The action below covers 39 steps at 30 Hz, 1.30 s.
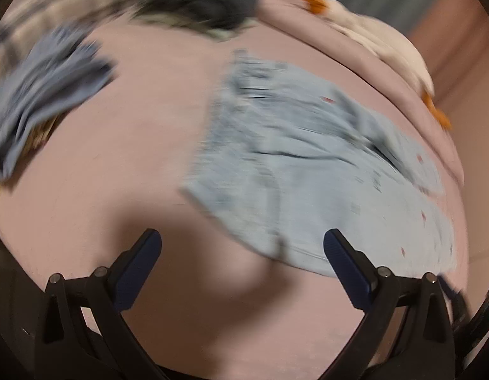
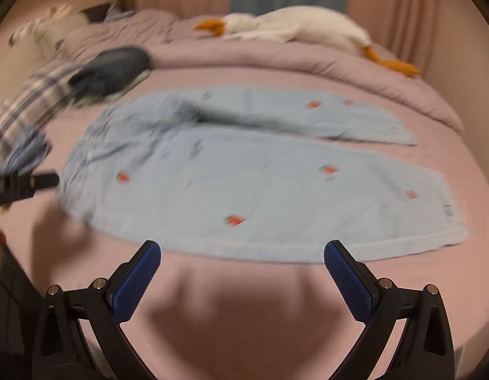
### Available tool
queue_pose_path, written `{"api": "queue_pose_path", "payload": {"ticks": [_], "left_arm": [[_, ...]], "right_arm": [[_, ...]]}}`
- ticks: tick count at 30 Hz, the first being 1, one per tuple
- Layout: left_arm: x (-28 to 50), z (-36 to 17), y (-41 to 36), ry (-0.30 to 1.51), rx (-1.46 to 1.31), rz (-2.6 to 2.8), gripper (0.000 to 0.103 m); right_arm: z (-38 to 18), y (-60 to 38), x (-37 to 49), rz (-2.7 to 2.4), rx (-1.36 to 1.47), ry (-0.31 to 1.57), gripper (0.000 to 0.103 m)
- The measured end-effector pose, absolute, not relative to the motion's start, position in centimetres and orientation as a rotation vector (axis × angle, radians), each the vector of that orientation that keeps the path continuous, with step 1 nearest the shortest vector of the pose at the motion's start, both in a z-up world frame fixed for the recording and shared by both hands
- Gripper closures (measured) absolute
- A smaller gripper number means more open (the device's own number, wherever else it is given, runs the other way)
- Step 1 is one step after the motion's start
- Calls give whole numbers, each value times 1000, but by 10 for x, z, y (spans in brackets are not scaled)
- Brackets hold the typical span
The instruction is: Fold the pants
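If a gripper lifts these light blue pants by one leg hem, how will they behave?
The light blue pants lie flat and creased on the bed sheet, so they are probably floppy and would drape. They look thin, likely light. Pushed, they would likely bunch rather than slide.

Light-blue pants flat on pink bed; right hand-held gripper spread wide, empty, near hem.
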<state>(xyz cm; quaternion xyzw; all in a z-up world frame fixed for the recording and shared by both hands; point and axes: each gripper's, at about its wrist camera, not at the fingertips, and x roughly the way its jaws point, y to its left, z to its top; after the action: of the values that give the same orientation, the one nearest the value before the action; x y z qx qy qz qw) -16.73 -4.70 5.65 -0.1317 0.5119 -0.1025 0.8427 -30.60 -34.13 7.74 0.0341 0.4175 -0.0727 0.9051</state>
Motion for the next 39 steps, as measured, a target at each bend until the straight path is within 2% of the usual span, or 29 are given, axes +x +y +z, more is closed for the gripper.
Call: {"api": "queue_pose_path", "payload": {"ticks": [5,10,12,13,14,15,16,17,18,19,20,21,24,28,29,30,33,35,36,38,39], "left_arm": [[-159,29,-23,1134,-490,-227,1],[-143,32,-42,1067,-452,-212,2],[-133,29,-42,1042,-452,-188,11],[-129,29,-43,1035,-446,-178,32],[-124,29,-44,1030,-442,-174,61],[-120,27,-43,1035,-448,-184,64],[-116,25,-41,1038,-462,-194,67],[-113,25,-38,1030,-474,-207,73],[-112,25,-36,1028,-474,-217,74],[-110,25,-33,1027,-477,-230,76],[-110,26,-32,1023,-475,-240,78],[-111,29,-30,1013,-464,-246,79],[-115,41,-24,971,-433,-258,83],[-122,55,-15,888,-357,-218,87],[-122,55,-14,872,-314,-170,93],[-121,54,-14,867,-273,-130,94],[-119,39,-8,942,-218,-111,88],[-125,39,-3,943,-193,-109,80],[-127,42,-2,934,-190,-104,77],[-130,55,-1,889,-206,-117,62],[-131,61,-5,868,-201,-128,58]], "right_arm": [[53,-290,-296,-16,-90,854,1],[41,-244,-293,38,-357,777,1],[38,-230,-291,44,-461,730,1],[35,-224,-290,43,-523,697,1],[34,-219,-288,36,-564,679,4],[33,-216,-286,35,-597,661,7],[32,-210,-284,37,-616,647,18],[32,-205,-279,42,-634,639,30],[31,-202,-275,47,-659,643,37],[30,-197,-272,58,-670,649,52],[29,-192,-271,77,-677,660,72],[29,-190,-270,103,-678,676,80],[34,-181,-271,111,-710,709,84],[50,-172,-275,120,-671,734,86],[51,-167,-278,131,-659,742,86],[52,-163,-280,148,-653,746,86],[31,-148,-279,155,-705,782,86],[28,-152,-278,149,-683,758,83],[32,-156,-278,157,-652,760,80],[44,-171,-278,188,-544,778,46],[53,-183,-279,200,-463,779,39]]}}
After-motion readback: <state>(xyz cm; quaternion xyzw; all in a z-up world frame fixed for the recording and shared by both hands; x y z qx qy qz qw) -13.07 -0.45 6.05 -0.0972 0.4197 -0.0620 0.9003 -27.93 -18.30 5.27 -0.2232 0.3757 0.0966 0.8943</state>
